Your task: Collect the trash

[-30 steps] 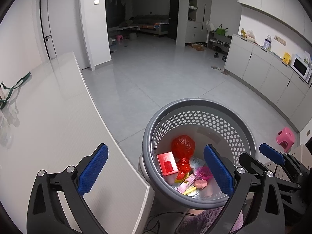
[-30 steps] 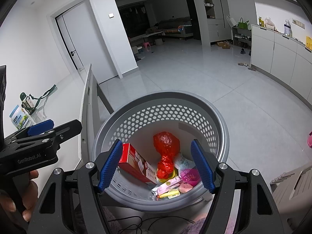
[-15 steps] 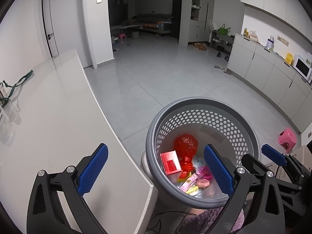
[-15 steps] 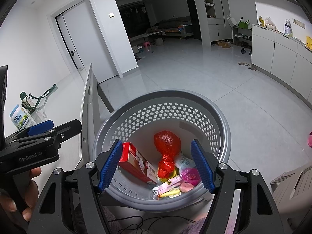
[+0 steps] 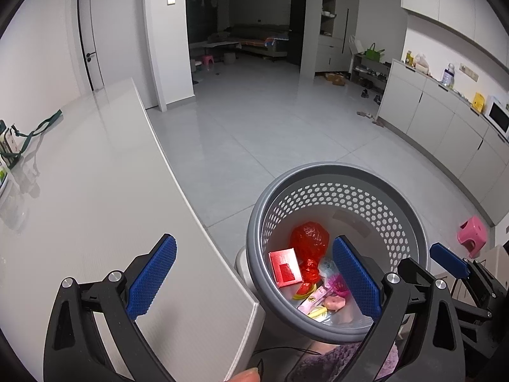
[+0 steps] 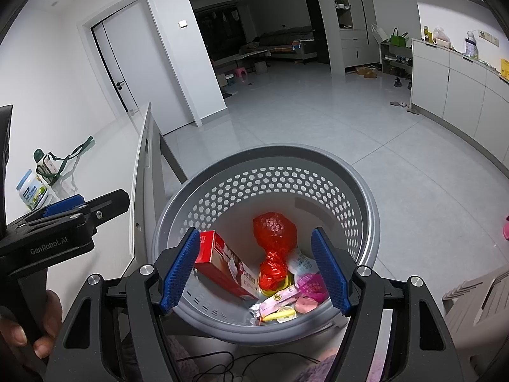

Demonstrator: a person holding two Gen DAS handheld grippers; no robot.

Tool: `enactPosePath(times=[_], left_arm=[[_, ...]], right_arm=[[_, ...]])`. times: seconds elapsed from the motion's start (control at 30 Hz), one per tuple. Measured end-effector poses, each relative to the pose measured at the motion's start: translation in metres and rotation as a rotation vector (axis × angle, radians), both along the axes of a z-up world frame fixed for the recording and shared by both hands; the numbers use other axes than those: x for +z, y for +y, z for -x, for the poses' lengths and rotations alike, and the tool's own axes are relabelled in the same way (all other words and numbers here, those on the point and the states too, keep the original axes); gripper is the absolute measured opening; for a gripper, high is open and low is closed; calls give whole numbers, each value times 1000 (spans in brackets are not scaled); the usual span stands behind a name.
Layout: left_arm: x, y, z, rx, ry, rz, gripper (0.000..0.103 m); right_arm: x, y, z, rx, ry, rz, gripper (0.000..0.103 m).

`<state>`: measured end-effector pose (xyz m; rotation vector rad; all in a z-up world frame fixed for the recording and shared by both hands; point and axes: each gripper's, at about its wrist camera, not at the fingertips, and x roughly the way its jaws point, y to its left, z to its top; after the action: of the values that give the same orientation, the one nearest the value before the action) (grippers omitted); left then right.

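Trash — red crumpled plastic bag (image 6: 274, 227), red cardboard box (image 6: 222, 262) — sits low-centre in the grey perforated plastic basket (image 6: 366, 200); we hold the left gripper (image 5: 254, 278) and right gripper (image 6: 254, 272) released, empty, above it.

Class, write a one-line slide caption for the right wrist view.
Open right gripper above a grey basket holding a red bag and red box.

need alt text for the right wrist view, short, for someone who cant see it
The open, empty right gripper hovers over a grey perforated basket holding a red box, a red plastic bag and small wrappers. The left gripper shows at left beside a white table.
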<state>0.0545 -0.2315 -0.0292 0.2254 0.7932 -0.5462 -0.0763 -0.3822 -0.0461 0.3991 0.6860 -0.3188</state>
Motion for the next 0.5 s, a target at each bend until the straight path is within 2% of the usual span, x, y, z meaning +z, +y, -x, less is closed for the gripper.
enactPosePath(times=[0.5], left_arm=[[-3, -3, 0, -15, 4, -19, 97]], right_arm=[[-2, 4, -1, 4, 1, 0, 69]])
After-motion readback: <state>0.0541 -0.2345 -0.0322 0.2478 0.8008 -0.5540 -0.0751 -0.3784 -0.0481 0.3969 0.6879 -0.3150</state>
